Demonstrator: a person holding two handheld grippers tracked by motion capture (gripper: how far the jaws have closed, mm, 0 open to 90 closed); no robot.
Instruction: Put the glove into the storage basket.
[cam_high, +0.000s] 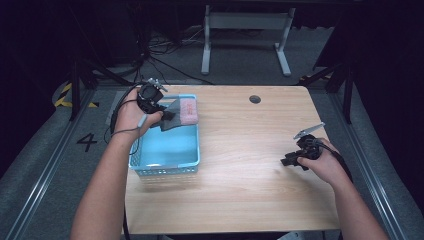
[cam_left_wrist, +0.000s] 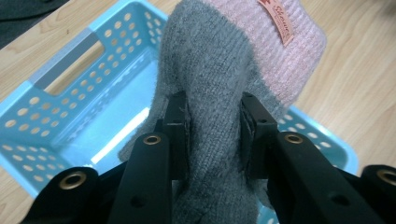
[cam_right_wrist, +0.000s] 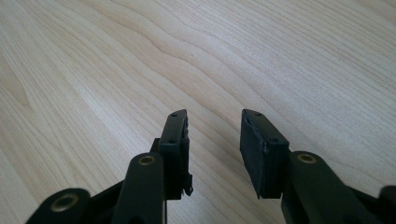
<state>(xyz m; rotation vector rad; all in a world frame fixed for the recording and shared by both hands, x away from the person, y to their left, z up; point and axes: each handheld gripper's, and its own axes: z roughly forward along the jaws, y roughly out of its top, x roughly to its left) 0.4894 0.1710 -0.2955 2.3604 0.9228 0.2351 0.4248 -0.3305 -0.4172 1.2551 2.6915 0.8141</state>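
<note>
At the upper left of the high view, the left tongs (cam_high: 161, 111) grip a grey-and-pink sock (cam_high: 181, 113) over the blue basket (cam_high: 170, 167). At lower right, the right tongs (cam_high: 289, 161) stand open and empty above the tabletop (cam_high: 250, 175).

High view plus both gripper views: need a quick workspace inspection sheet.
Surface: wooden table, round grommet hole at the far edge.
Job's things: grey-and-pink sock held over the blue basket.
Clutter: nothing seen.
Grippers: left gripper clamped on the sock; right gripper open above bare wood.
Cables: black cable trailing from the left gripper.
Surroundings: grey floor, white table frame, painted number 4.
</note>
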